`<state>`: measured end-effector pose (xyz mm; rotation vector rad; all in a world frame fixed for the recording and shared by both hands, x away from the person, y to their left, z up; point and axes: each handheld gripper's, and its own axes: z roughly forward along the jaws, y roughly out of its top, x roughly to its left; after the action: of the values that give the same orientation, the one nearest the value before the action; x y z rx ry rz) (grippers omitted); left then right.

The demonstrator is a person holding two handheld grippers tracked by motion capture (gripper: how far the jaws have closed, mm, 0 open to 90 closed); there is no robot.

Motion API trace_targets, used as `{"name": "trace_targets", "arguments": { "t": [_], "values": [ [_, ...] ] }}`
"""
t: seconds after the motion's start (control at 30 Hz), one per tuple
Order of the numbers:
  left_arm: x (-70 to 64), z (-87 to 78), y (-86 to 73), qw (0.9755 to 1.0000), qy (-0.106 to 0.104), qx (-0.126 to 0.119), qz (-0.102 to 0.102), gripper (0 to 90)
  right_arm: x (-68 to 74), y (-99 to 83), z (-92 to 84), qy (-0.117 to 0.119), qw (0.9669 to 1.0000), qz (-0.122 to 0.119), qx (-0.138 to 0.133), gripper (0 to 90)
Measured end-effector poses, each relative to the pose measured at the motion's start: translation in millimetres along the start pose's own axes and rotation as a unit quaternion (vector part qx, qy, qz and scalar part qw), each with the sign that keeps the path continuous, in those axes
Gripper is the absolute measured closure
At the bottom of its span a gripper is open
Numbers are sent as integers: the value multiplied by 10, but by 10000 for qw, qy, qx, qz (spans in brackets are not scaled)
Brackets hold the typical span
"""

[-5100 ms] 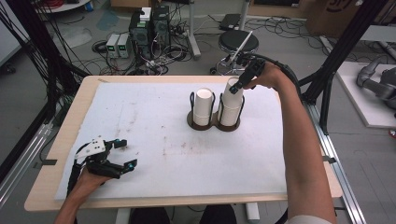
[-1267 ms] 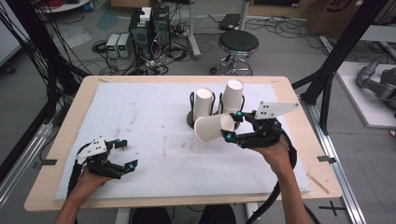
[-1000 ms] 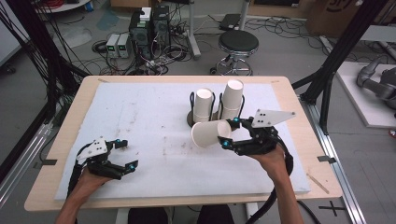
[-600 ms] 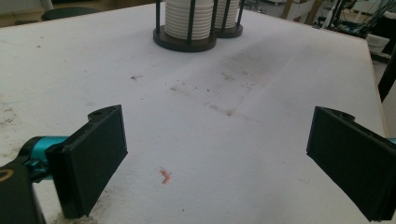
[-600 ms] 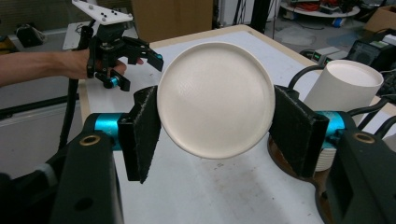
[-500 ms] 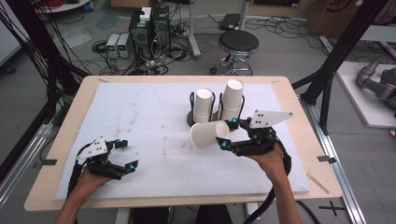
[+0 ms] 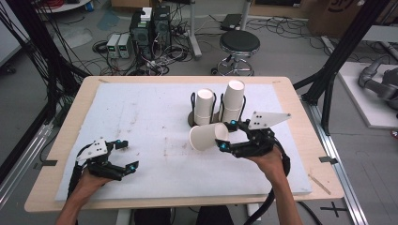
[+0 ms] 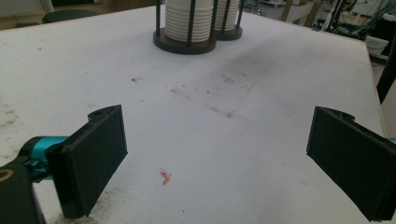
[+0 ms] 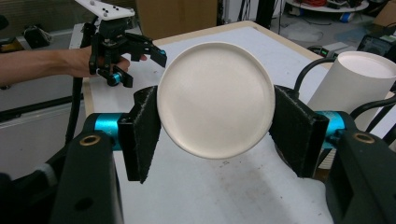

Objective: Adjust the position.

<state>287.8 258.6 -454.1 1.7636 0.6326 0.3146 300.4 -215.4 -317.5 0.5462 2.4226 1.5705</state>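
White paper cup (image 7: 204,136) pinched sideways between right gripper (image 7: 224,137) jaws, above bench (image 7: 141,112). Left gripper (image 7: 126,155) jaws spread, empty. Advice: squeeze lightly, avoid crushing wall.

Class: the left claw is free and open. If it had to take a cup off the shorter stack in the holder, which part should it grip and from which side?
Grip the top cup of the shorter stack across its upper wall, coming down from above. The holder's black rods stand around the stack lower down, so probably only the part rising above them is free, and a cup lifts off upward.
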Motion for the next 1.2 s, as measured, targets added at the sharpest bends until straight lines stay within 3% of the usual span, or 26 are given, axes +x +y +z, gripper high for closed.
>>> {"name": "trace_targets", "arguments": {
  "t": [0.03, 0.07, 0.27, 0.57, 0.87, 1.2],
  "values": [
    [4, -3, 1, 10000, -7, -13, 2, 49, 17, 0, -4, 119, 9999, 86, 45, 376],
    [4, -4, 1, 10000, -18, -33, -6, 49, -2, -1, 0, 4, 10000, -8, -15, 376],
    [-1, -39, 112, 9999, -131, -101, 40, 49, -13, -8, -12, 55, 10000, 27, -52, 376],
    [-52, -82, 564, 9976, -568, -141, 367, 49, -20, -1, 25, 189, 9997, 58, -113, 376],
    [-106, -25, 885, 9935, -1003, -318, 441, 49, 33, 44, 113, 434, 9989, -11, -199, 376],
    [-265, 256, 1104, 9852, -1580, -70, 667, 49, 97, 63, 216, 712, 9970, -13, -298, 376]
  ]
}}
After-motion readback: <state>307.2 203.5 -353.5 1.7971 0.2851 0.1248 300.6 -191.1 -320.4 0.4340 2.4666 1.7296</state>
